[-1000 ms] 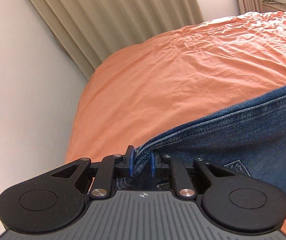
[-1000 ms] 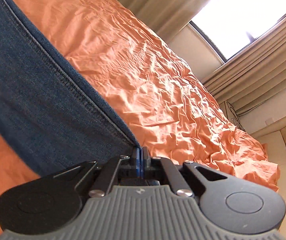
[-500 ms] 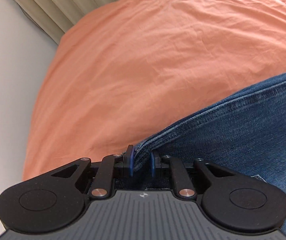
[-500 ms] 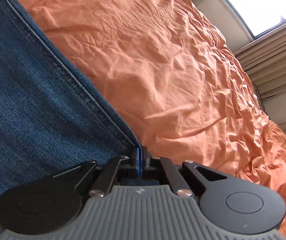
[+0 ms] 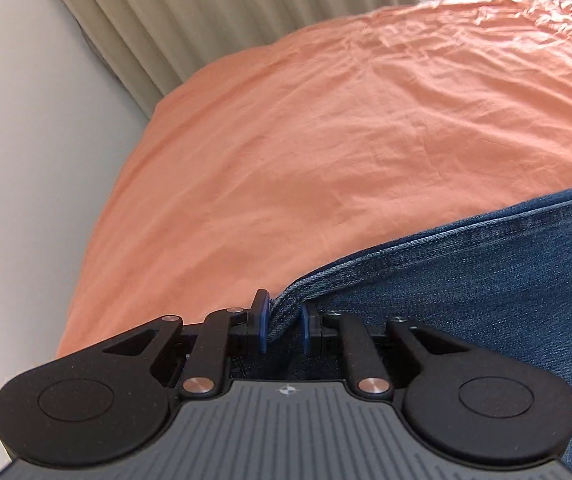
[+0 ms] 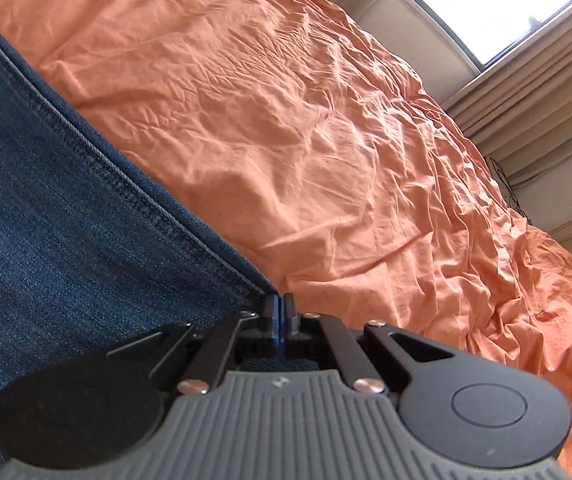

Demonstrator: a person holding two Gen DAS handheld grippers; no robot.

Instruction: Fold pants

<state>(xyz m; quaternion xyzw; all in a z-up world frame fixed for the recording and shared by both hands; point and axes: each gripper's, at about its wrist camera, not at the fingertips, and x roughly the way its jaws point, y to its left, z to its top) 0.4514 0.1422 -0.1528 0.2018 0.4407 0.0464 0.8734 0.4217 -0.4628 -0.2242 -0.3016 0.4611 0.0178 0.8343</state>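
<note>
**Denim held at both ends over the bed**

I have the pants [image 5: 485, 300] pinched in both tools. The left gripper [image 5: 283, 322] has its jaws part-closed around a thick rolled seam edge, with denim bunched between the blue pads. The right gripper [image 6: 278, 318] has its jaws almost together, clamped on a thin corner of the same edge. The stitched edge runs between the two, and the rest of the cloth falls toward me, near and below both cameras.

I judge this fabric heavy and limp but fairly grippy: it should drape and drag rather than slide, and the doubled seam is the stoutest place to hold. The right grip catches very little cloth, so a sharp tug could pull it free. I would keep tension along the edge modest.

The orange bedsheet [image 5: 345, 140] spreads wide on the far side, wrinkled and bare. On the left it ends near a pale wall [image 5: 26, 160] and the curtain [image 5: 206, 12]; far right it rumples below a window [image 6: 497, 4]. Best room for laying down lies straight ahead.
</note>
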